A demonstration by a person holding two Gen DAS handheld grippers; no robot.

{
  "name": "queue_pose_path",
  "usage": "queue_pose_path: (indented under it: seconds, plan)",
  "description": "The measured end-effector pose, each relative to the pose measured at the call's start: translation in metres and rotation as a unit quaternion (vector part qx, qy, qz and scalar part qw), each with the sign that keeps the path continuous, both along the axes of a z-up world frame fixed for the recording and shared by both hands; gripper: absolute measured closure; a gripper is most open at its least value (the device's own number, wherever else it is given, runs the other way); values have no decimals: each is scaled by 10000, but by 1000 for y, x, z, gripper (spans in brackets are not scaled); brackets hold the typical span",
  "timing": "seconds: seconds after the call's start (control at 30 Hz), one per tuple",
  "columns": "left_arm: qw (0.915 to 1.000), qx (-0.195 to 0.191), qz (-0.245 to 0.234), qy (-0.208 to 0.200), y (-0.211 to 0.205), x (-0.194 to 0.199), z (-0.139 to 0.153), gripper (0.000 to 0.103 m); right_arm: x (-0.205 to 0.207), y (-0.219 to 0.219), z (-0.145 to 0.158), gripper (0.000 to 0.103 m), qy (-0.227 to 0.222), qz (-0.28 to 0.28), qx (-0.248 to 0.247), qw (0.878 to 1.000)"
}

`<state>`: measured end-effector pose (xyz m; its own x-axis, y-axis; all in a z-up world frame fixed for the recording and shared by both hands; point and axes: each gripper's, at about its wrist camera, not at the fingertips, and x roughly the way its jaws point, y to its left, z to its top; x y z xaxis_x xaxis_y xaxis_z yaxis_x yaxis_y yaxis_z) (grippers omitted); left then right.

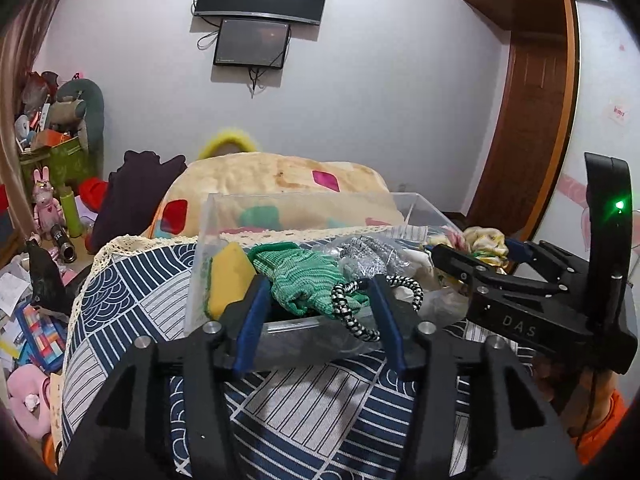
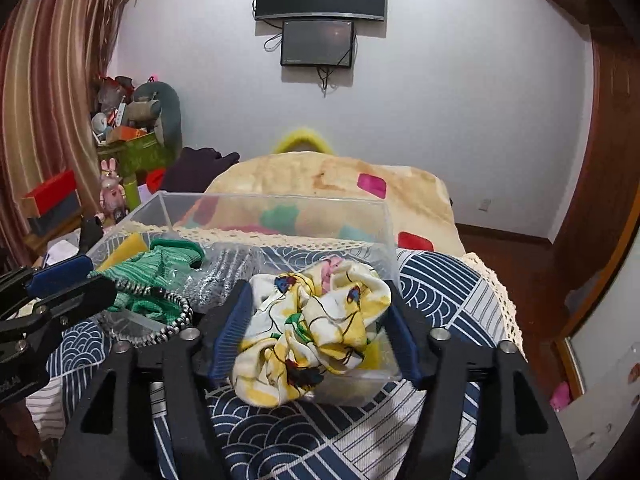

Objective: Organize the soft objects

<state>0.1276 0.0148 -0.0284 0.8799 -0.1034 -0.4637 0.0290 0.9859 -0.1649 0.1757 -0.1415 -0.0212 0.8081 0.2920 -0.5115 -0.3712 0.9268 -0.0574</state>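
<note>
A clear plastic box [image 1: 224,216] [image 2: 280,204] stands on a blue patterned cloth. In it lie a yellow sponge [image 1: 228,276] [image 2: 124,248], a green knit glove [image 1: 304,276] [image 2: 136,272], a silver scrubber [image 1: 368,252] [image 2: 224,272] and a black-and-white cord [image 1: 352,312] [image 2: 176,320]. My left gripper [image 1: 320,292] is open, its fingers either side of the glove and cord at the box's near wall. My right gripper [image 2: 316,320] is open around a yellow floral cloth [image 2: 320,312] [image 1: 484,240] that rests over the box's near right edge.
The blue patterned cloth [image 1: 320,400] [image 2: 440,280] covers the surface under the box, with a lace edge [image 2: 496,292]. A cream blanket [image 1: 280,176] [image 2: 320,176] lies behind. Cluttered toys and boxes [image 1: 48,160] stand at the far left. A wooden door [image 1: 532,112] is on the right.
</note>
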Motion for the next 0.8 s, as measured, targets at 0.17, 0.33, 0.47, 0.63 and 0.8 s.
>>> queue_pose_path:
  seconds: [0.17, 0.33, 0.47, 0.63, 0.8]
  plan:
    - [9999, -63, 18, -134, 4, -9, 11, 46, -10, -1, 11, 24, -247, -61, -1, 9997]
    - [9992, -78, -2, -390, 5, -27, 26, 46, -24, -4, 25, 22, -488, -6, 81, 9988]
    - [9975, 47, 32, -704, 3, -50, 37, 46, -41, -7, 37, 22, -706, 122, 221, 9972]
    - [9952, 57, -110, -973, 1, -75, 48, 46, -68, -12, 54, 21, -998, 304, 497, 9933]
    - [9929, 212, -156, -1162, -5, -91, 54, 30, -86, -14, 62, 21, -1106, 467, 671, 9905]
